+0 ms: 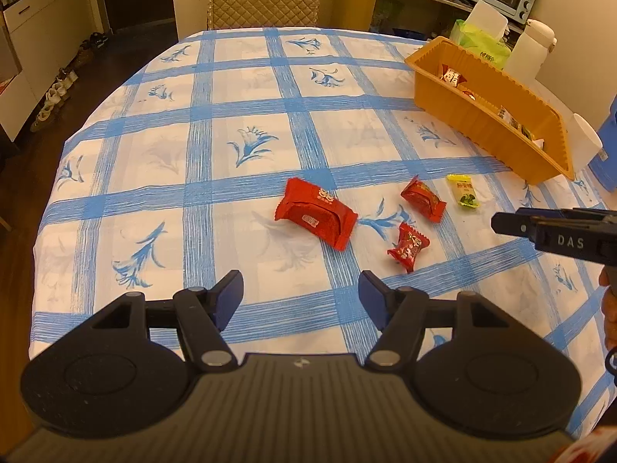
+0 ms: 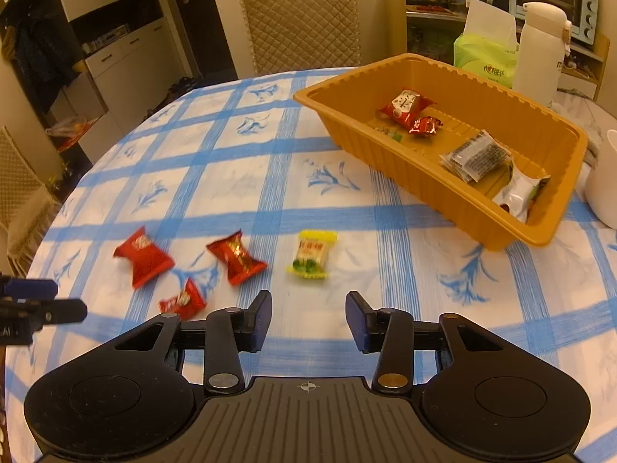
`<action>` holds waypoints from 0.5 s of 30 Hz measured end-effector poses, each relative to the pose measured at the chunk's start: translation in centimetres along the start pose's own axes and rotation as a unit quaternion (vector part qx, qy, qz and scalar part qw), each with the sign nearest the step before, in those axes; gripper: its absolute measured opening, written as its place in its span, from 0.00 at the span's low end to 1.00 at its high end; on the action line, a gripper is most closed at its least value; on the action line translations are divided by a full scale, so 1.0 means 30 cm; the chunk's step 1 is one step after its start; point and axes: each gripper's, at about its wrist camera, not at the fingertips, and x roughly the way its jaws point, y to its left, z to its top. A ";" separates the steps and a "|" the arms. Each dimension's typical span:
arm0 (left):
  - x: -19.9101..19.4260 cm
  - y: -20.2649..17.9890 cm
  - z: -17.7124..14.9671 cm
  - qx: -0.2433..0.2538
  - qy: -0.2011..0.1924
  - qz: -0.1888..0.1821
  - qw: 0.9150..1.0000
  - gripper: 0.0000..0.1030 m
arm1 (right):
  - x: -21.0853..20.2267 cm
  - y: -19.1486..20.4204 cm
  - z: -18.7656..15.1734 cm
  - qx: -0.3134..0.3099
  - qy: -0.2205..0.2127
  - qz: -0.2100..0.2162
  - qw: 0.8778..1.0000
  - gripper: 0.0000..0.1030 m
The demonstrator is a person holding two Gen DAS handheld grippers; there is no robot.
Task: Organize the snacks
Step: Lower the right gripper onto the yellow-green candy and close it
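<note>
Three red snack packets and one yellow one lie loose on the blue-checked tablecloth. In the left wrist view: a large red packet (image 1: 315,213), a medium red one (image 1: 423,198), a small red one (image 1: 408,247) and the yellow packet (image 1: 464,190). An orange tray (image 2: 347,131) at the right holds several snacks (image 2: 405,105). My left gripper (image 1: 300,293) is open and empty, just short of the red packets. My right gripper (image 2: 308,316) is open and empty, just short of the yellow packet (image 2: 311,254); it also shows in the left wrist view (image 1: 509,223).
Beyond the tray stand a green tissue pack (image 2: 486,58), a white flask (image 2: 540,50) and a white cup (image 2: 605,181). A quilted chair (image 2: 300,19) stands at the table's far edge. A blue box (image 1: 609,146) sits at the right.
</note>
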 end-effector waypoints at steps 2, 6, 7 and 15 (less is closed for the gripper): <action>0.010 -0.002 0.009 0.001 0.000 -0.003 1.000 0.62 | 0.020 0.000 0.017 0.002 -0.002 -0.001 1.000 0.41; 0.027 -0.011 0.024 0.005 0.001 -0.008 1.000 0.62 | 0.063 0.006 0.047 -0.002 -0.005 -0.003 1.000 0.37; 0.031 -0.012 0.026 0.006 0.001 -0.009 1.000 0.62 | 0.072 0.007 0.053 -0.003 -0.006 -0.003 1.000 0.37; 0.064 -0.011 0.042 0.008 0.007 -0.011 1.000 0.62 | 0.139 0.008 0.077 -0.010 -0.003 -0.014 1.000 0.30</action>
